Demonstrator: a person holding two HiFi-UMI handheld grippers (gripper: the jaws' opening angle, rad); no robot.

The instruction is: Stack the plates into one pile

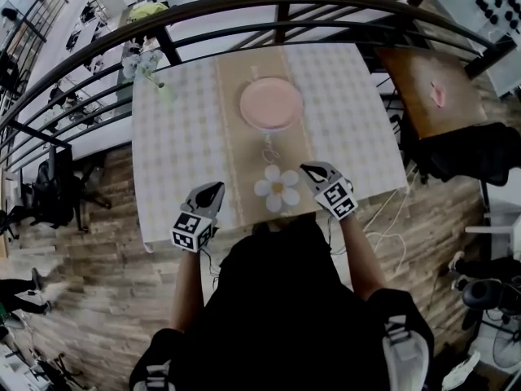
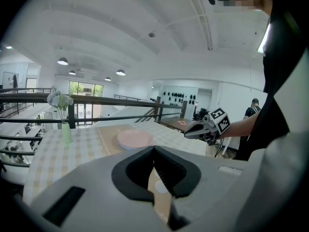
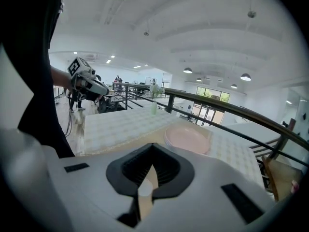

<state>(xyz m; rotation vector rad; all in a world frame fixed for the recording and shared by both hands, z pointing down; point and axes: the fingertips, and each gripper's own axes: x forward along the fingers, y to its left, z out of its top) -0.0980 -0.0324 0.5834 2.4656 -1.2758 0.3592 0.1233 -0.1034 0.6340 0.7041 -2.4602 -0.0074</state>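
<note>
Both closed, empty: left tool [image 1: 215, 187], right tool [image 1: 310, 169]; each gripper view shows other tool.

A square surface [image 1: 183, 149] stands against a dark metal railing [image 1: 244, 10], covered by a pale checked tablecloth [image 1: 350, 129] that hangs over the near edge; a tan fabric runner [image 1: 238, 173] lies down its middle from the far edge to the near one; a pile of pale pink round plates [image 1: 271, 103] sits on the runner towards the far edge; a white flower-shaped mat with a yellow centre [image 1: 277, 188] lies flat on the runner near the front edge, well apart from the pile; between them is a small thin looped item [image 1: 269, 151], too small to make out; a slim pale green vase [image 2: 66, 132] of white flowers [image 2: 59, 99] stands upright at the far left corner.
</note>
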